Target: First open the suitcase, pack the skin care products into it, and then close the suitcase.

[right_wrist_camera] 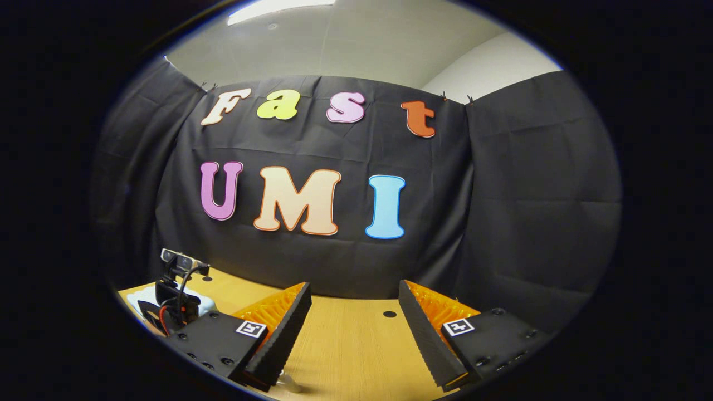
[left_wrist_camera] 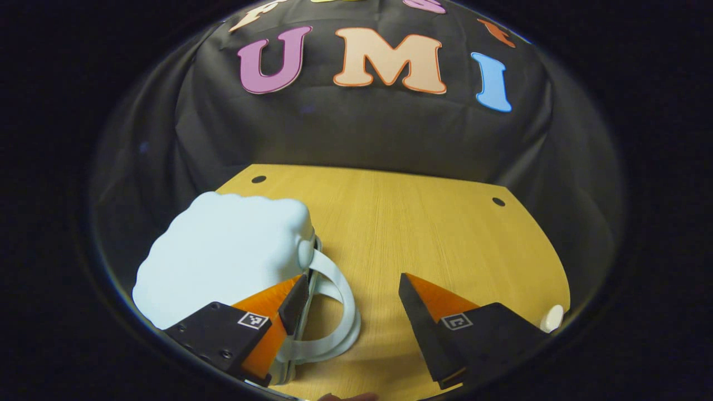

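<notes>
Packing spot: a pale blue suitcase (left_wrist_camera: 223, 256) with a lumpy, cloud-like shell is seen lying closed on the wooden bench (left_wrist_camera: 423, 234), white handle (left_wrist_camera: 340, 301) looped toward the middle.
Left gripper (left_wrist_camera: 353, 298): jaws are held wide apart, nothing gripped; the left finger is laid right against the suitcase's handle edge, the right one well clear of it.
Small white cap (left_wrist_camera: 552, 318): spotted at the bench's right edge, can't be identified.
Right gripper (right_wrist_camera: 355, 309): jaws spread open over bare bench.
</notes>
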`<state>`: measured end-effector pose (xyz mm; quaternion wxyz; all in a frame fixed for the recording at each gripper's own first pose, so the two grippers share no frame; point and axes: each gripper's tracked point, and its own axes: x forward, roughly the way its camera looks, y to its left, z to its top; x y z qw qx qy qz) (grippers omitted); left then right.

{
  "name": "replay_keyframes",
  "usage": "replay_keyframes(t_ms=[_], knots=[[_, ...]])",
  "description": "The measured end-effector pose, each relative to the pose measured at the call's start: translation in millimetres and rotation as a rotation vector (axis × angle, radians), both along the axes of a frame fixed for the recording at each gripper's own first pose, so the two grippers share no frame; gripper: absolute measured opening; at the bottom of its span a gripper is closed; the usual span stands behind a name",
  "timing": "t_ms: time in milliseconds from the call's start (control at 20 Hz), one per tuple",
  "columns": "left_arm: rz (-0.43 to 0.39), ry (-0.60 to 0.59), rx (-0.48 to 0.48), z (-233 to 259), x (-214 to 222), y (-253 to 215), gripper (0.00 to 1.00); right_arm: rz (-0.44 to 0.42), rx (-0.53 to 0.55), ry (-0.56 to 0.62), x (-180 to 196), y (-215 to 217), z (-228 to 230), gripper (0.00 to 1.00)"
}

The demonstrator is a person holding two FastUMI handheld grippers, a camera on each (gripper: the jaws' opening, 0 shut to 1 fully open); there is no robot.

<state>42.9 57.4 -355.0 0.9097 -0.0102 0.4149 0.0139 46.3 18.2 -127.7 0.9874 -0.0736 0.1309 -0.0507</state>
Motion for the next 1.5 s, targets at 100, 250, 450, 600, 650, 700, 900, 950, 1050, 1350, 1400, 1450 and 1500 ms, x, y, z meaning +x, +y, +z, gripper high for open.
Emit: replay_keyframes(t_ms=[100, 250, 450, 600, 650, 700, 900, 950, 1050, 1350, 1400, 1450, 1500], knots=[[0.004, 0.046, 0.006, -14.3, -2.0, -0.8, 0.96, -0.003, -0.011, 0.004, -1.5, -1.2, 0.0, 0.99], [-0.009, 0.09, 0.017, -26.4, -3.4, -4.3, 0.92, -0.008, -0.029, 0.003, -3.1, -3.6, 1.9, 0.99], [0.001, 0.155, 0.007, -47.9, -4.5, -4.6, 0.92, -0.022, -0.045, 0.002, -7.6, -9.7, 2.7, 0.99], [-0.011, 0.209, -0.028, -60.1, -6.5, -9.8, 0.91, -0.036, -0.057, 0.005, -11.8, -15.9, 1.4, 0.98], [-0.017, 0.214, -0.044, -61.5, -6.3, -11.8, 0.87, -0.043, -0.058, 0.005, -12.3, -18.7, 1.6, 0.98], [-0.014, 0.206, -0.034, -59.5, -5.1, -10.2, 0.81, -0.048, -0.058, 0.004, -13.4, -21.7, 1.1, 1.0], [-0.012, 0.217, 0.037, -56.8, -5.9, 8.9, 0.34, -0.065, -0.051, -0.002, -14.3, -27.6, 0.9, 1.0], [-0.018, 0.229, 0.018, -55.7, -8.3, 7.8, 0.16, -0.068, -0.052, -0.001, -14.8, -27.8, 0.8, 0.98], [-0.026, 0.23, -0.012, -56.8, -6.2, 4.9, 0.08, -0.07, -0.058, -0.003, -15.9, -26.3, 2.2, 1.0], [-0.087, 0.213, 0.051, -29.3, -0.5, -0.3, 0.02, -0.05, -0.057, -0.065, -25.1, -17.6, 18.9, 0.99], [-0.069, 0.204, 0.027, -21.8, -1.5, -2.2, 0.02, -0.04, -0.055, -0.065, -27.1, -15.7, 16.8, 0.98], [-0.066, 0.199, 0.001, -16.0, 0.4, -3.9, 0.0, -0.032, -0.054, -0.063, -27.5, -15.0, 16.1, 1.0], [-0.065, 0.19, -0.012, -6.1, 1.6, 0.6, 0.0, -0.025, -0.048, -0.062, -26.9, -14.0, 15.9, 0.98]])
